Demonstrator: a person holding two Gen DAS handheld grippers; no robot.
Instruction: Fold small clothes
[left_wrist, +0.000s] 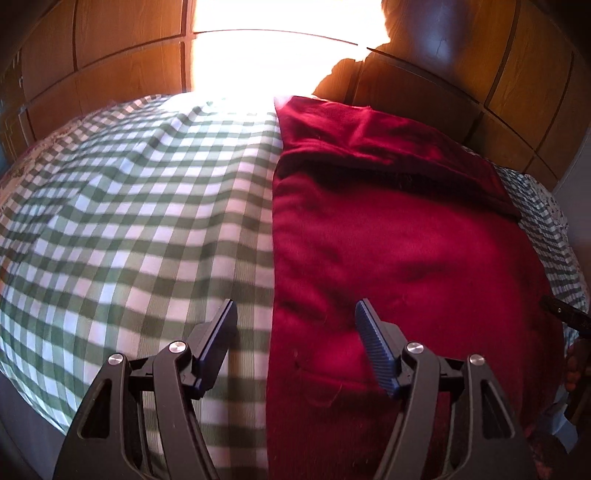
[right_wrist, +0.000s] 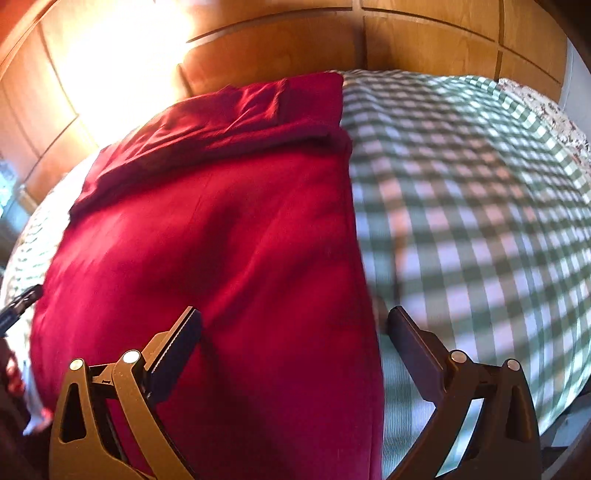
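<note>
the dark red soft garment (left_wrist: 406, 251) lay flat on the green-and-white checked bedspread (left_wrist: 140, 206), its long axis running away from both grippers. the left gripper (left_wrist: 295, 314) and right gripper (right_wrist: 295, 321) hovered released, empty, each straddling one long side edge.

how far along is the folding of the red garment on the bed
Partly done: the red garment lies flat on the checked bedcover, its far end already folded over. In hand: nothing; left gripper and right gripper hover open. Left: remaining folds.
</note>
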